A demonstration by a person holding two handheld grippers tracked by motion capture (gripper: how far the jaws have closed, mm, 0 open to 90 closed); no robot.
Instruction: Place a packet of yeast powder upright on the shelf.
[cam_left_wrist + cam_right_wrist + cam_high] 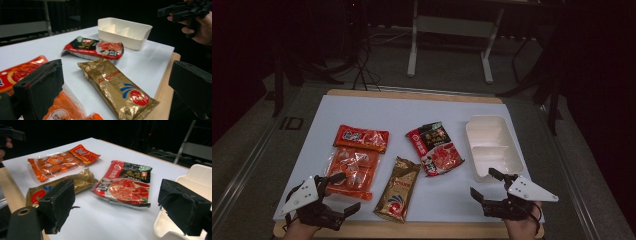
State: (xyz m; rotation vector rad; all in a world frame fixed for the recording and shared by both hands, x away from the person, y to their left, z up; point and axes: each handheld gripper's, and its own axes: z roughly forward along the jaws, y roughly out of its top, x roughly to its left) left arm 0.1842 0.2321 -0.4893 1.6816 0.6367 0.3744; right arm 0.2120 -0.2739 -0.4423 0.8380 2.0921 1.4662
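Four things lie on the white mat (pixel 387 112). An orange snack packet (pixel 354 162) is at the left, a gold packet (pixel 398 189) at the front middle, and a red-and-black packet (pixel 435 148) behind it. A white divided tray (pixel 489 135) stands empty at the right. My left gripper (pixel 347 192) is open at the front left, beside the orange packet's near end. My right gripper (pixel 482 181) is open just in front of the tray. In the left gripper view the jaws (pixel 116 68) frame the gold packet (pixel 117 87). In the right gripper view the jaws (pixel 117 197) frame the red-and-black packet (pixel 125 185).
The mat rests on a wooden board whose edge (pixel 452 229) runs along the front. Beyond the table, a white table frame (pixel 449 30) and cables stand on the dark floor. Bare mat shows at the back and between gold packet and tray.
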